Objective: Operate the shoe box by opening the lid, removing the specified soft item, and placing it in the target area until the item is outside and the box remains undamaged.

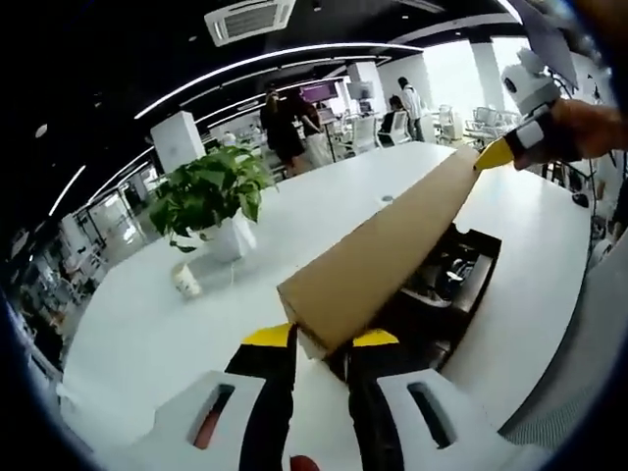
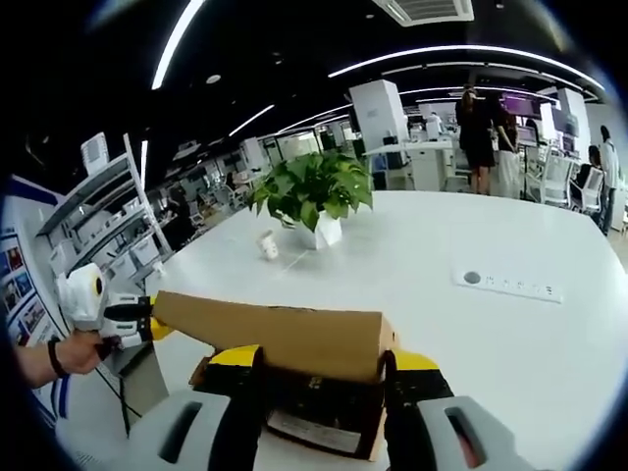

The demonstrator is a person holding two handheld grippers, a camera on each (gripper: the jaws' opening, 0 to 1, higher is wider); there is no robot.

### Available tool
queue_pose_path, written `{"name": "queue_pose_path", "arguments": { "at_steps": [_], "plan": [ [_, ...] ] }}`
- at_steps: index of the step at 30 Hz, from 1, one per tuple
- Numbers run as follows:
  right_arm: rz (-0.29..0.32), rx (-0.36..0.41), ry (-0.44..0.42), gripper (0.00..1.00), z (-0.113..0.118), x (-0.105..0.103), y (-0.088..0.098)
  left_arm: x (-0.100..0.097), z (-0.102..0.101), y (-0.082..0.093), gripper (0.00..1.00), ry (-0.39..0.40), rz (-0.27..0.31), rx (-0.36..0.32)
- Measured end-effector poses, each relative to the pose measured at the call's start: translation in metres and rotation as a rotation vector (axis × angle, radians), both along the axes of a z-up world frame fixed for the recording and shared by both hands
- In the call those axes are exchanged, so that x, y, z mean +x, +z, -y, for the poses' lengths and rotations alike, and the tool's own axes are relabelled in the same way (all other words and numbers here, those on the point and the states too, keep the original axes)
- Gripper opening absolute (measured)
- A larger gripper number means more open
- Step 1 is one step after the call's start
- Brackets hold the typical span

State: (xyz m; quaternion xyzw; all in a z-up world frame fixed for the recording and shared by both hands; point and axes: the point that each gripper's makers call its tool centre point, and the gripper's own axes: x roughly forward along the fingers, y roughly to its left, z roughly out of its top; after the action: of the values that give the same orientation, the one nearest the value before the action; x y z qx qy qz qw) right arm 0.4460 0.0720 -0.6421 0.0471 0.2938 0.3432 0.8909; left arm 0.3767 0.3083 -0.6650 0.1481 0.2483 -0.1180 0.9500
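We have the lid [image 1: 378, 260] of the shoe box [image 1: 469, 280] lifted clear of the box and held up between us: the left gripper [image 1: 321, 340] clamps one end of it and the right gripper [image 2: 321, 358] clamps the other, each with its yellow-tipped jaws closed on the cardboard edge. So we judge the opening step done, while the removal has not started; the soft item [image 1: 440, 273] appears to lie inside the open box, dark and hard to make out, just below the raised lid and beyond our left jaws. In the right gripper view the box [image 2: 314, 412] sits directly under the lid [image 2: 270, 334], on the white table [image 2: 510, 343] near the potted plant [image 2: 312, 191]. We must free a gripper before reaching in
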Motion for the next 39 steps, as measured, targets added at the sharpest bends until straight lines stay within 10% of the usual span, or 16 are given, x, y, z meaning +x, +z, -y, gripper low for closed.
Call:
{"name": "queue_pose_path", "arguments": {
  "at_steps": [39],
  "plan": [
    [0.133, -0.122, 0.141, 0.44, -0.004, 0.020, 0.009, 0.023, -0.011, 0.013, 0.05, 0.075, 0.003, -0.078]
  ]
}}
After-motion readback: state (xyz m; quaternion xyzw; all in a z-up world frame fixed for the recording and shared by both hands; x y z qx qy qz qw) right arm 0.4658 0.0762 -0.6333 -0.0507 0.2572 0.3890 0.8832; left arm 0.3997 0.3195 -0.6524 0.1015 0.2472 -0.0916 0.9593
